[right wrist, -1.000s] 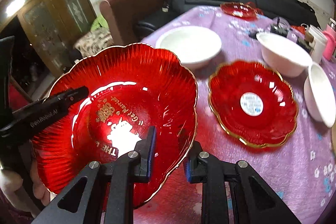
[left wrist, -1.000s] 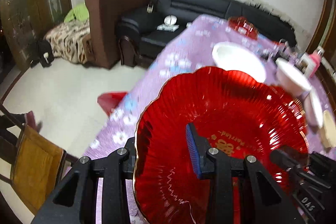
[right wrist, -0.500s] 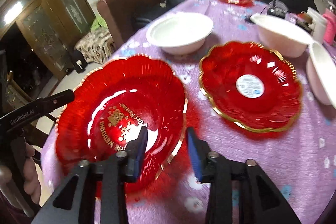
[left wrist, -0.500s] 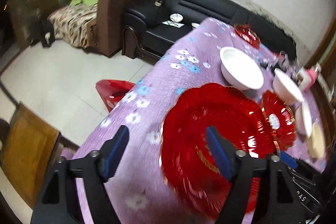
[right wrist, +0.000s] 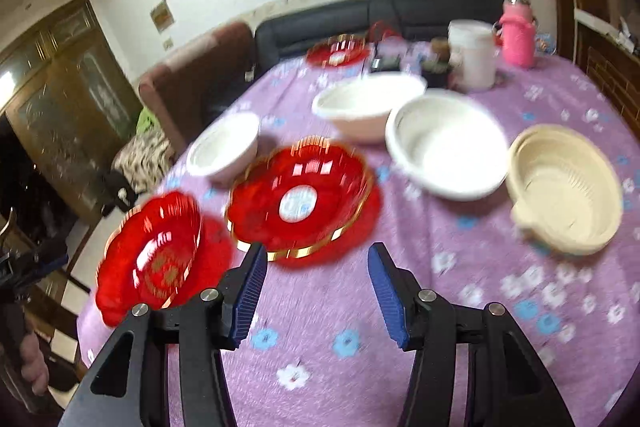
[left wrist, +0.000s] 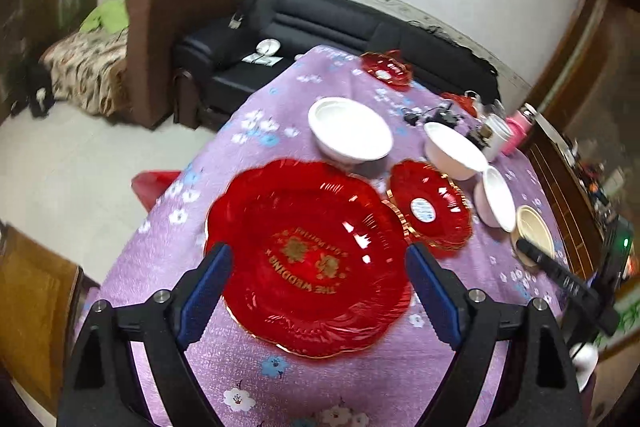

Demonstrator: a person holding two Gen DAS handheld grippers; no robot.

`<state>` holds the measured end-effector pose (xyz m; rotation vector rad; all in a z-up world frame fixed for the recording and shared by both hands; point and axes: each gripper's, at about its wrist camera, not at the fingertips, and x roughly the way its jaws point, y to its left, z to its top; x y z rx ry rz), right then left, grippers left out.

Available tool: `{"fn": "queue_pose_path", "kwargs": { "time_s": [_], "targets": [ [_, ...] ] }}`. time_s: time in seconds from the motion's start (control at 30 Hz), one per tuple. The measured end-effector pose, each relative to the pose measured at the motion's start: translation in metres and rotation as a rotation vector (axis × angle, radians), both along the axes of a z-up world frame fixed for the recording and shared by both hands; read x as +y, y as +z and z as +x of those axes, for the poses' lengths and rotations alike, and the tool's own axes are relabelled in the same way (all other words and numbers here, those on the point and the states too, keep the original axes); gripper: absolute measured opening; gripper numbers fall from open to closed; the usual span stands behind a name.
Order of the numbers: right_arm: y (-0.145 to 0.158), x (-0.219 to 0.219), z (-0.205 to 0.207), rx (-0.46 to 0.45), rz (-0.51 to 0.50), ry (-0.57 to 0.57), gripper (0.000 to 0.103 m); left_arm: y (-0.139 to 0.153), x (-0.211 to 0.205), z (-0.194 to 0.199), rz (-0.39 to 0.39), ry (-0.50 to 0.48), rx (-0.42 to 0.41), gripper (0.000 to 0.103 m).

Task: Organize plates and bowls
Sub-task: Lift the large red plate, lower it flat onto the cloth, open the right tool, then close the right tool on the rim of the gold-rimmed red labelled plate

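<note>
Item: large red plate (left wrist: 308, 267), gold lettering, set flat on the purple flowered tabletop (left wrist: 360, 379). It lies directly ahead of the left tongs (left wrist: 318, 291), between the spread blue pads and touched by neither; round, so no long axis is given. The left hand is judged nearer.

Item: smaller red plate (right wrist: 300, 197), white label at centre, just beyond the right tongs (right wrist: 318, 291) (also spread, nothing pinched) and slightly left of their line.

Containers: three white bowls (right wrist: 446, 151) and one cream bowl (right wrist: 568, 191), all seen empty. A further red plate (right wrist: 338, 53) is placed at the far edge.
</note>
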<state>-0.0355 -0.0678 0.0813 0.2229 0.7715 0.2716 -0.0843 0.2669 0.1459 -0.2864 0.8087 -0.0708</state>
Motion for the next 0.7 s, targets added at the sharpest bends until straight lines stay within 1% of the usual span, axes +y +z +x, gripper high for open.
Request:
{"fn": "queue_pose_path", "kwargs": {
  "time_s": [0.1, 0.13, 0.17, 0.2, 0.23, 0.27, 0.3, 0.33, 0.37, 0.4, 0.43, 0.5, 0.6, 0.7],
  "targets": [
    [0.026, -0.018, 0.004, -0.063, 0.019, -0.021, 0.057, 0.026, -0.001, -0.006, 0.02, -0.02, -0.045, 0.088],
    [0.034, -0.024, 0.006, -0.074, 0.042, -0.02, 0.057, 0.037, -0.001, -0.008, 0.026, -0.026, -0.067, 0.088],
    [0.046, -0.031, 0.008, -0.089, 0.087, -0.012, 0.057, 0.05, -0.001, -0.009, 0.034, -0.034, -0.092, 0.088],
    [0.056, -0.035, 0.01, -0.101, 0.122, -0.009, 0.058, 0.058, -0.001, -0.008, 0.041, -0.041, -0.11, 0.09],
    [0.066, -0.039, 0.011, -0.12, 0.155, -0.008, 0.061, 0.07, -0.003, -0.006, 0.05, -0.051, -0.135, 0.095],
    [0.075, -0.043, 0.01, -0.146, 0.189, -0.013, 0.071, 0.075, -0.004, -0.002, 0.054, -0.053, -0.147, 0.098],
    [0.083, -0.048, 0.009, -0.174, 0.226, -0.02, 0.086, 0.08, -0.007, 0.002, 0.056, -0.054, -0.157, 0.1],
    [0.085, -0.051, 0.009, -0.197, 0.26, -0.03, 0.093, 0.081, -0.01, 0.008, 0.059, -0.057, -0.162, 0.1],
    [0.083, -0.052, 0.01, -0.214, 0.296, -0.046, 0.097, 0.08, -0.011, 0.014, 0.062, -0.059, -0.161, 0.1],
    [0.079, -0.05, 0.013, -0.21, 0.305, -0.052, 0.097, 0.075, -0.014, 0.023, 0.064, -0.058, -0.151, 0.1],
    [0.066, -0.043, 0.021, -0.164, 0.304, -0.047, 0.097, 0.071, -0.016, 0.03, 0.058, -0.054, -0.139, 0.1],
    [0.043, -0.028, 0.036, -0.08, 0.296, -0.025, 0.097, 0.056, -0.014, 0.047, 0.026, -0.046, -0.089, 0.1],
    [0.02, -0.012, 0.049, -0.017, 0.256, -0.009, 0.097, 0.03, -0.007, 0.07, -0.006, -0.018, -0.004, 0.1],
    [0.002, -0.008, 0.063, 0.028, 0.235, -0.036, 0.097, 0.011, -0.004, 0.081, -0.052, -0.009, 0.028, 0.1]
  ]
}}
